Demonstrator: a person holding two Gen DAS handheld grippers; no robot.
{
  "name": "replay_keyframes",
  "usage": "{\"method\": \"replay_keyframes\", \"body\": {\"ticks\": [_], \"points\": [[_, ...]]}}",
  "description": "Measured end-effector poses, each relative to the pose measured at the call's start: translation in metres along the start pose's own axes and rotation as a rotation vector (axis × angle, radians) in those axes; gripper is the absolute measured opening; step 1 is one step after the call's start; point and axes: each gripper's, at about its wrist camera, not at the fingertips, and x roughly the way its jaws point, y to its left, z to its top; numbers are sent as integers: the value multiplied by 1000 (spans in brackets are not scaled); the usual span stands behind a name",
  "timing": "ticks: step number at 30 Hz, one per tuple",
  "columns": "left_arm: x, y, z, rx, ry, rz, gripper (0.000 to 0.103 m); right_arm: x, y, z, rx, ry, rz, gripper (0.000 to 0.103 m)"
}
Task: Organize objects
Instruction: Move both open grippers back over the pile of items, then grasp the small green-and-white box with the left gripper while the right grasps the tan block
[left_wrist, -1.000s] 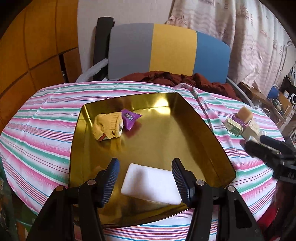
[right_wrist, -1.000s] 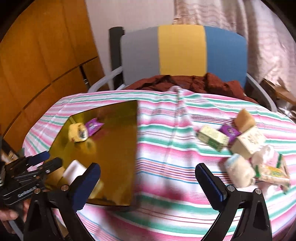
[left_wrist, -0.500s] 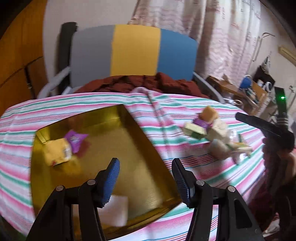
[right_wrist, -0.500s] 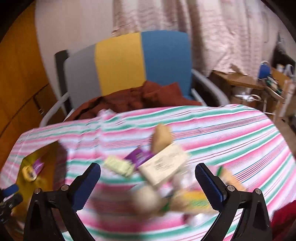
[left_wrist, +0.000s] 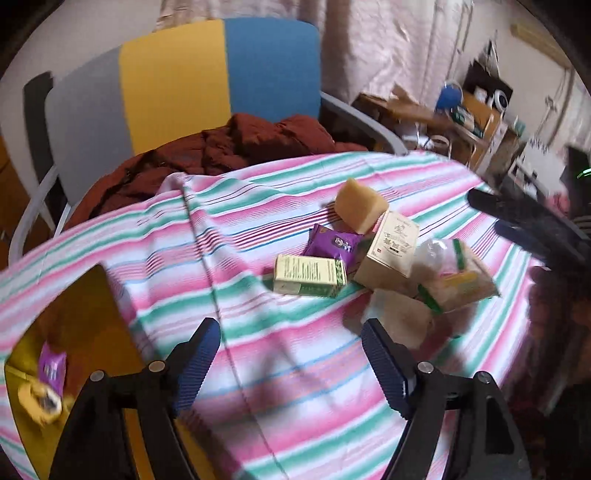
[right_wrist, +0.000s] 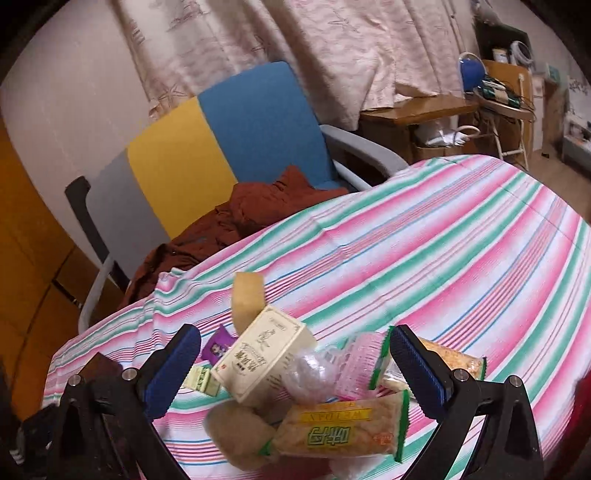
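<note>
Hovering, right tongs gape wide and empty over the pile: cream box dead ahead between the tips, stiff, likely light, take its long sides. Left tongs also apart, tray to their left.

A striped chair holds rumpled maroon cloth before curtains.

Striped tablecloth was matt woven cloth; gold tray glossy metal; snack packets shiny plastic film; cream box matt card.
</note>
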Motion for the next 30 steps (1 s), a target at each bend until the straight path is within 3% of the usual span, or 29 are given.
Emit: {"method": "replay_keyframes", "body": {"ticks": [10,21,23,24,30], "points": [[74,-17,33,70,78,3,87,5,3,-3,-9,32,35,103],[116,-19,41,78,127,4,88,11,6,-5,-20,56,32,103],[121,-18,40,68,137,-1,86,12,8,-6,-30,58,25,103],[123,-15,40,47,135,-11,75,12,8,-6,-34,60,22,103],[118,-1,35,-19,98,-39,74,17,15,-10,-79,76,5,103]]}}
